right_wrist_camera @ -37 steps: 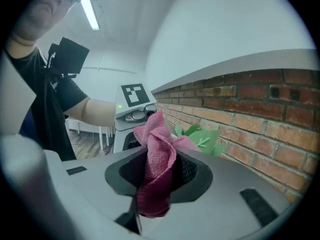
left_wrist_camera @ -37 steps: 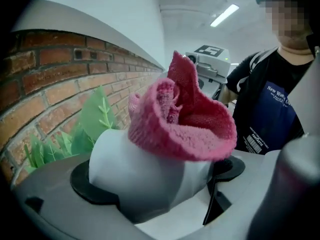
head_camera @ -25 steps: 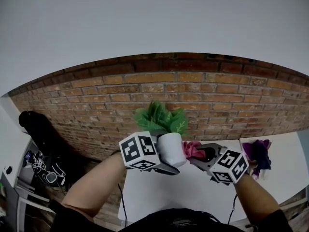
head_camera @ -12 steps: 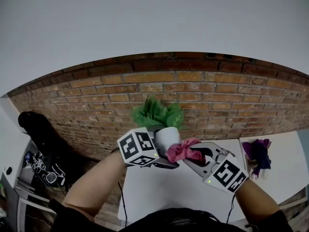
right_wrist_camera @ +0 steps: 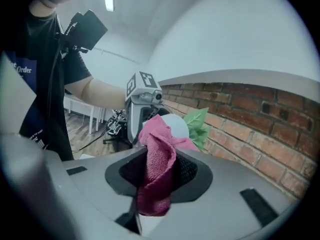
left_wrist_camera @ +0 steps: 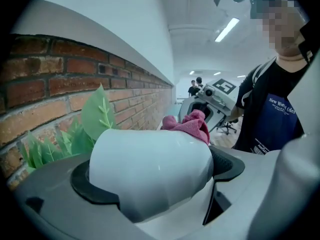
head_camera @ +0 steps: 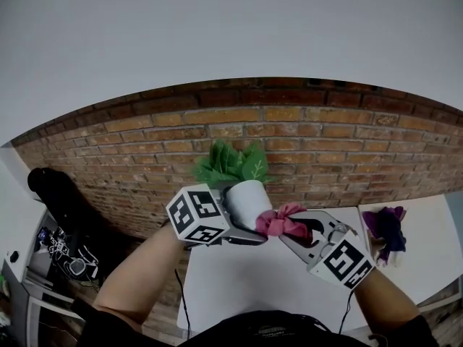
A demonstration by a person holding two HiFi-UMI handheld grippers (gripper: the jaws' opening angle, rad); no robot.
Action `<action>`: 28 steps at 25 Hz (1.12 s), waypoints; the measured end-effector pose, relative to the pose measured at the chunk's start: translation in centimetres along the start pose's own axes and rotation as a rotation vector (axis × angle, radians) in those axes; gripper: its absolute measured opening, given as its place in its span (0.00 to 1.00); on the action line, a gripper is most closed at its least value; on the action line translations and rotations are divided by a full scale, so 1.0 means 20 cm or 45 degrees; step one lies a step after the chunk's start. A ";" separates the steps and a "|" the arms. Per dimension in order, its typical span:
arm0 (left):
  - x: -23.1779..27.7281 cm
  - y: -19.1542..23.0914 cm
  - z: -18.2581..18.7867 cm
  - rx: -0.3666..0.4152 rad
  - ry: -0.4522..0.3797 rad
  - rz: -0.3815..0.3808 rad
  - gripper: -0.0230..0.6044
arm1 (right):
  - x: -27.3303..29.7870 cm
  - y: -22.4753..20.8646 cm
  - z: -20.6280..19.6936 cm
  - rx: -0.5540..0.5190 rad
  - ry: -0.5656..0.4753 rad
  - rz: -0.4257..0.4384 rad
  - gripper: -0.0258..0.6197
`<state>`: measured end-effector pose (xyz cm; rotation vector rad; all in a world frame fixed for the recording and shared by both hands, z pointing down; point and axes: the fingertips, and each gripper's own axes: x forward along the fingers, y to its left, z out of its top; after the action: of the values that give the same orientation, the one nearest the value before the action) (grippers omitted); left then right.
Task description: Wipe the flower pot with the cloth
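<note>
From the head view, the left claw point(head_camera: 235, 228) is clenched round a white flower pot point(head_camera: 247, 199), which it holds tilted over the far edge of the white tabletop point(head_camera: 239, 284), toward that edge's left corner. Green leaves point(head_camera: 230, 166) stand out of the pot toward the brick wall point(head_camera: 137, 147). The right claw point(head_camera: 295, 231) comes in from the right, grasping a pink cloth point(head_camera: 277, 223). The bunched end of the cloth touches the pot's right side, low on its wall. A purple object point(head_camera: 385, 231) stands near the tabletop's right edge, well apart from both claws.

In the left gripper view, the pot fills the space between the two jaws and lies sideways to them. A black pad presses on each side, and the rim and leaves point left toward the brick. The cloth shows just over the pot's far upper side, touching it, with the right claw directly behind it. A person in a dark shirt point(left_wrist_camera: 272, 119) stands at the right.

In the right gripper view, the jaws are closed on the cloth. It passes up between the black pads, and its loose end hangs below them. The upper fold of the cloth rests against the white pot just past the jaw tips. The leaves show to the right of the pot. The left claw's marker cube point(right_wrist_camera: 142, 86) sits above the pot, and a bare forearm point(right_wrist_camera: 97, 91) reaches in behind it.
</note>
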<state>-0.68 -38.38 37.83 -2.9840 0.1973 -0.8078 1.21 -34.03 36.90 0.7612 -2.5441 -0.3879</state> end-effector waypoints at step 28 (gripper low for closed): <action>0.03 -0.83 -0.19 0.455 0.193 -0.159 0.94 | -0.21 0.66 0.30 -0.441 -0.094 0.282 0.20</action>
<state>-0.16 -21.96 42.67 -2.6225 -0.1192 -0.9663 -4.55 -20.10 35.40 0.3392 -2.4973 -0.7663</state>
